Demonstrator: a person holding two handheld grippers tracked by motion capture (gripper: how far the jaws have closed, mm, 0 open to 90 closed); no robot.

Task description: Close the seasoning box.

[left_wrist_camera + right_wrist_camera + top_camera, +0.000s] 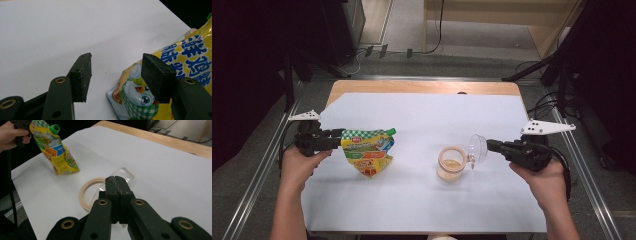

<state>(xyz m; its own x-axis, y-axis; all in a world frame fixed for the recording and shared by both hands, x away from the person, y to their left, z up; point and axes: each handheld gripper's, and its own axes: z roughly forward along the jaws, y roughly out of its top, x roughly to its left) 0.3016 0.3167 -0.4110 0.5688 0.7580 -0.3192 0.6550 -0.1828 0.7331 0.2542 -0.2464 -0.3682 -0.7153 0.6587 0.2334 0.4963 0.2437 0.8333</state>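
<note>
Right gripper pinches the clear lid, tilted beside the open jar; a thin-edge grip could slip. Left gripper, jaws spread, seems to hold the pouch barely, so it may topple.

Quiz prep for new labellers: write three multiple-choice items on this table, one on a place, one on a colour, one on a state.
1. In the high view, on which side of the pouch does the jar stand?
A. left
B. right
C. on top of it

2. What colour is the pouch's cap?
A. red
B. green
C. white

3. What state is the right gripper in?
A. wide open
B. shut on the lid
C. shut on the pouch

Key:
1. B: the jar sits to the pouch's right, apart from it.
2. B: the cap shows green in the right gripper view.
3. B: the jaws meet on the clear lid's edge.
</note>
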